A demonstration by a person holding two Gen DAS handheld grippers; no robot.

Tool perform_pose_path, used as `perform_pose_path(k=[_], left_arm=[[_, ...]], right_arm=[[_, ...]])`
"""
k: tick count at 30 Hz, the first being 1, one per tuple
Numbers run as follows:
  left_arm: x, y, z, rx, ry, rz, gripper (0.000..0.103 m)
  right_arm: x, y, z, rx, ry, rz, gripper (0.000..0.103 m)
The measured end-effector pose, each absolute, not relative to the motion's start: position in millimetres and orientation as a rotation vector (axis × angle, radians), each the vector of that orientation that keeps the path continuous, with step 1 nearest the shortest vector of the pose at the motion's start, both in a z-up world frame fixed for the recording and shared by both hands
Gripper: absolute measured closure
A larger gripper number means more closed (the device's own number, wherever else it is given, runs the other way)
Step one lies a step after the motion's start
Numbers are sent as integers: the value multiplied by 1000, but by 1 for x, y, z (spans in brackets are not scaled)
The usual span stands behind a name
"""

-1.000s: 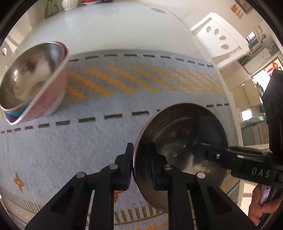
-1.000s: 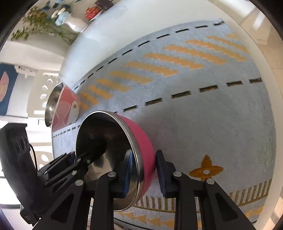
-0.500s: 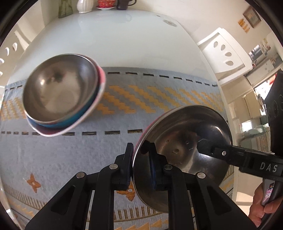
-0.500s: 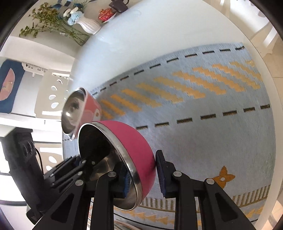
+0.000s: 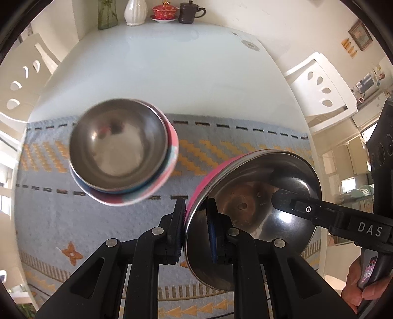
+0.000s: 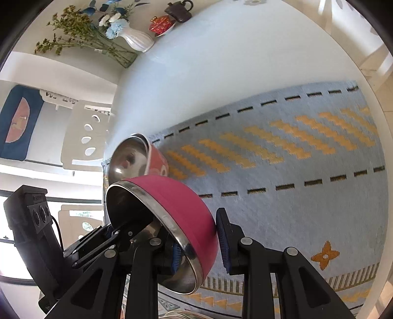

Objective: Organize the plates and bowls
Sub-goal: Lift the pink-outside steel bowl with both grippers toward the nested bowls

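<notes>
A mat [image 5: 122, 233] covers the near half of the tabletop [image 5: 172, 73]. On the mat's far left part sits a stack of bowls [image 5: 122, 157]. Right of it and nearer, a tilted bowl [image 5: 258, 208] is held above the mat, its rim between the jaws of the left gripper [image 5: 195, 228] and the right gripper [image 6: 199, 243]. Vases [image 5: 133, 11] and cups [image 5: 176, 12] line the tabletop's far edge.

Motion blur smears the stacked bowls [image 5: 120, 154]; the magenta bowl [image 6: 176, 216] hides one right hand-held gripper [image 6: 199, 247] finger.
</notes>
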State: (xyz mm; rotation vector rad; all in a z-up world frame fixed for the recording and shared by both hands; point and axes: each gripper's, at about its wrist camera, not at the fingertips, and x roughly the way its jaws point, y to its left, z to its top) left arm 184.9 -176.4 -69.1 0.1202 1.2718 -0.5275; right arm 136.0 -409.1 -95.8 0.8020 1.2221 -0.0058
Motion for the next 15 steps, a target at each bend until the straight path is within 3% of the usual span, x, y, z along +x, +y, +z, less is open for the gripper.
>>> perform_pose_path(k=[15], left_arm=[[221,-142,-37,63,1200,-439,89]], right_arm=[[189,-372,-67,725,1193,74,77]])
